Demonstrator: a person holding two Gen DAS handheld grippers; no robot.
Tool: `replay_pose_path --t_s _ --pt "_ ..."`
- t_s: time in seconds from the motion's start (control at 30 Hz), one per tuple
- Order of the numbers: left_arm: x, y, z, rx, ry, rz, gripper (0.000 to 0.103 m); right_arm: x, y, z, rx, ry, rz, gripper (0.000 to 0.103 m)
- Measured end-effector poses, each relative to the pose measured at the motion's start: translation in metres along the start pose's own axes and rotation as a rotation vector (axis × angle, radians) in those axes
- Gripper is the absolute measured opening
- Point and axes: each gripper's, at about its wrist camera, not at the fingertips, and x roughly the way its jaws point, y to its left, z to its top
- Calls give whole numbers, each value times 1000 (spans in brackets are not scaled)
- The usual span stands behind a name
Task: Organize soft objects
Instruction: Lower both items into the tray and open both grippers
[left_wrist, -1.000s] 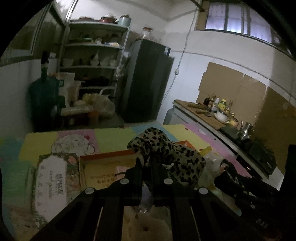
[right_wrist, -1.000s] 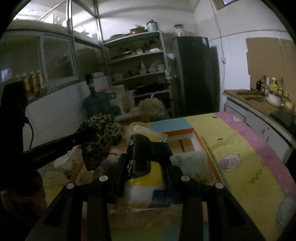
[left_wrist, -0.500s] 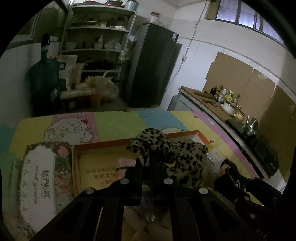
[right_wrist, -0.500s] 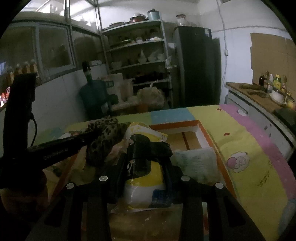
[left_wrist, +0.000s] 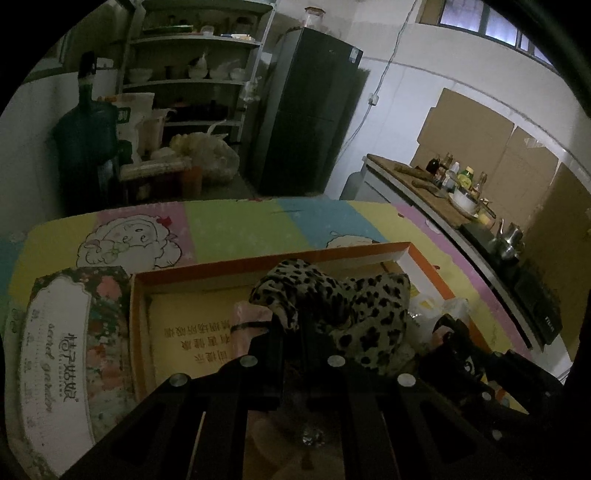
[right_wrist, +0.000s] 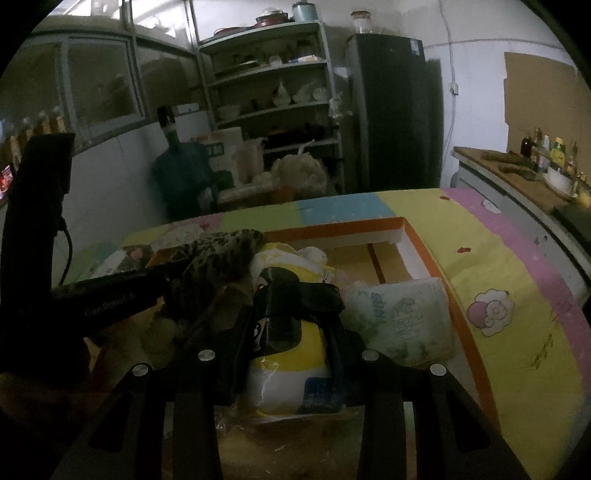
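Leopard-print cloth (left_wrist: 343, 306), limp and light over the orange box (left_wrist: 424, 258), is pinched by left gripper (left_wrist: 291, 332), apparently at a bunched fold.

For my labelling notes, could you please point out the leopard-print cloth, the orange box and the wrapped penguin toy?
leopard-print cloth (left_wrist: 354, 299): left wrist view, spotted folds.
orange box (left_wrist: 424, 266): left wrist view, right rim.
wrapped penguin toy (right_wrist: 288, 373): right wrist view, yellow-white belly.

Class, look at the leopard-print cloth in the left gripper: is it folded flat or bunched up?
Bunched up: the leopard-print cloth hangs crumpled from the shut left gripper, above the orange box.
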Motion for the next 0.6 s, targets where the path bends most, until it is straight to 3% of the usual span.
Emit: replay_pose_path --t_s 0.1,0.2,0.3,0.37,0.47,0.6 --pt "1 2 1 -11 6 -3 10 1 -1 0 2 0 2 39" --pt "2 6 1 -33 20 -4 19 1 -4 -1 10 -3 11 40" --pt "1 7 2 -44 17 -11 24 -1 -5 -2 11 -10 12 50" --pt "0 6 1 -41 12 -16 30 -1 -4 -3 8 -13 8 51" --pt "-1 4 0 -34 10 -22 31 -3 -3 -4 6 -17 10 57" --pt "-6 3 1 -29 -2 -24 31 -9 -2 -5 8 -26 9 58"
